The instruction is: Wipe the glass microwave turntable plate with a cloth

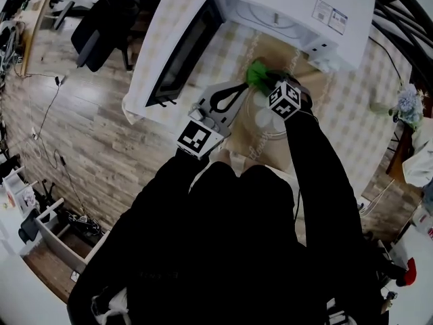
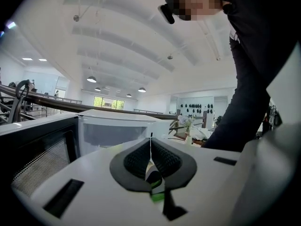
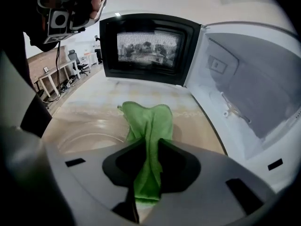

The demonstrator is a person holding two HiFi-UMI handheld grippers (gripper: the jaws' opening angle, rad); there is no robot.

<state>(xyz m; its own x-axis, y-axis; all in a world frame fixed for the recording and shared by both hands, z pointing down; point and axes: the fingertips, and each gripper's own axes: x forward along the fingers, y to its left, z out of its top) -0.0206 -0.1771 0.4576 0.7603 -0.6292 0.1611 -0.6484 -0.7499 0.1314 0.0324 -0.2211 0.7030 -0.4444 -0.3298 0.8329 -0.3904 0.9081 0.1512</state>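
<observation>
Your right claw [image 3: 149, 145] is clamping the green cloth [image 3: 149, 119], holding it at the edge of the glass plate [image 3: 87, 136] lying on the worktop [image 3: 103, 95] before the open microwave [image 3: 249, 88]. Your left claw [image 2: 151, 140] is pressing its jaws together, empty.

head: steeply down | left: low, tilted up to ceiling [image 2: 141, 32] | right: low, near, facing microwave [image 3: 244, 79], shared with head

Round clear glass turntable plate [image 1: 265, 133] before the white microwave oven [image 1: 291, 5]: partly hidden under right gripper [image 1: 262, 80], black sleeve [image 1: 318, 168]. Microwave cut by top edge; label [image 1: 329, 15] print unreadable.
</observation>
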